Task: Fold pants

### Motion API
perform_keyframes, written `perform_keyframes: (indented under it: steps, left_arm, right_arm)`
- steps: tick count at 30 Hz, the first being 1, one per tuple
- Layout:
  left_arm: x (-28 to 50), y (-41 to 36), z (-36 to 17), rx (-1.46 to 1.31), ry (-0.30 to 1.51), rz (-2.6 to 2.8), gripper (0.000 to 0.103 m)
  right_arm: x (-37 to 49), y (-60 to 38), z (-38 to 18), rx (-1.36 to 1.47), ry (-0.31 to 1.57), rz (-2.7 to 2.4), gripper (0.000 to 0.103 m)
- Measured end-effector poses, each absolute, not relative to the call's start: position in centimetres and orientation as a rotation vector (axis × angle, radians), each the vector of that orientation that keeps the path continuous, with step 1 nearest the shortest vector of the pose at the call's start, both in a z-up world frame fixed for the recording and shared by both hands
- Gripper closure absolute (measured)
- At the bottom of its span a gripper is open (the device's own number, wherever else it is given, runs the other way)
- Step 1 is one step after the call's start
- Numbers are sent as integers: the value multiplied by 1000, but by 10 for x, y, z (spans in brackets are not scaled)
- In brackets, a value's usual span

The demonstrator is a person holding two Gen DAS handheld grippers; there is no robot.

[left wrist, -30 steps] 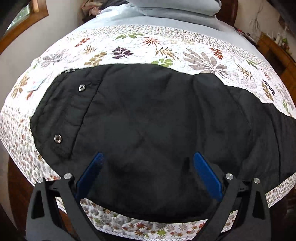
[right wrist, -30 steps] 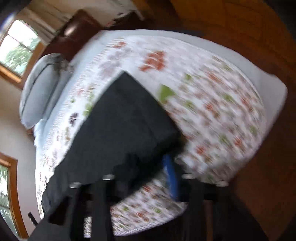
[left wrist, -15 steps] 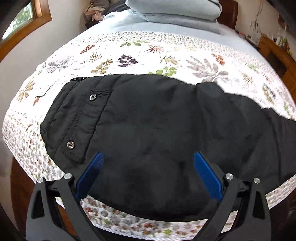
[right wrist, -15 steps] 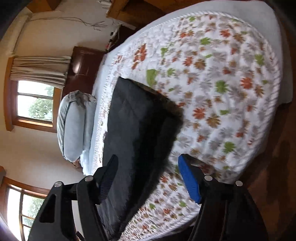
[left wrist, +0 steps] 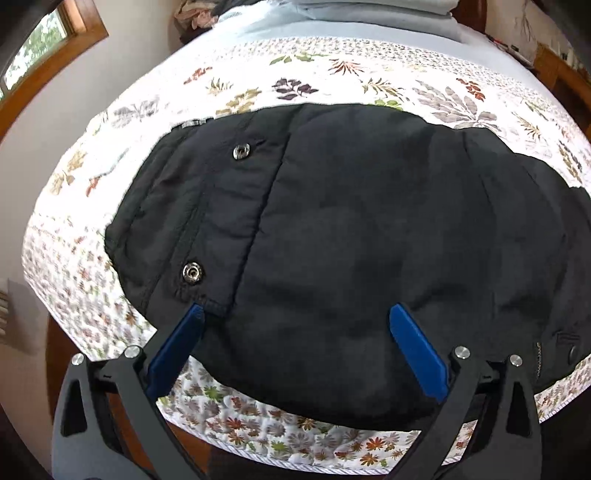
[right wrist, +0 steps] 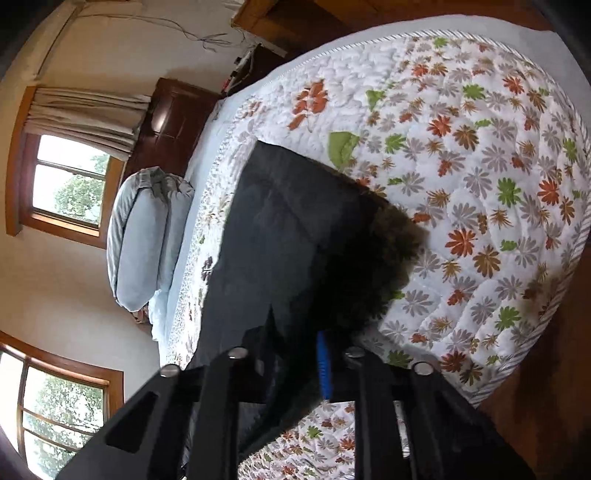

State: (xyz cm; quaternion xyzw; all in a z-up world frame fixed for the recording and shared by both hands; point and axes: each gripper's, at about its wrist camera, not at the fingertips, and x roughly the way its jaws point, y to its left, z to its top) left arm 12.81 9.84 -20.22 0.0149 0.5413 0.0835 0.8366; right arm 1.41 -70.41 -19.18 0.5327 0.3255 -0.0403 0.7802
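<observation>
Black pants (left wrist: 351, 229) lie flat on a floral quilt (left wrist: 332, 74), waistband with two metal snaps at the left. My left gripper (left wrist: 295, 314) is open just above the pants' near edge, holding nothing. In the right wrist view the pants' leg end (right wrist: 295, 229) lies across the quilt (right wrist: 480, 184). My right gripper (right wrist: 295, 343) is shut on the near edge of the pants leg; the fabric hides most of its blue pads.
Grey folded bedding (right wrist: 147, 236) lies at the head of the bed, also seen in the left wrist view (left wrist: 369, 11). The bed edge drops to a wooden floor (right wrist: 554, 350). A dark wooden cabinet (right wrist: 177, 118) and windows stand along the wall.
My right gripper was open half a second ago and has closed on the pants leg edge. My left gripper has moved in closer over the pants, still open.
</observation>
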Motion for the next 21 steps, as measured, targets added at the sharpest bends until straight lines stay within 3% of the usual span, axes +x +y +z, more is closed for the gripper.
perform_keyframes:
  steps: [21]
  left_arm:
    - [120, 99, -208, 16, 1117, 135, 2]
  right_arm:
    - [61, -575, -30, 570, 676, 0, 93]
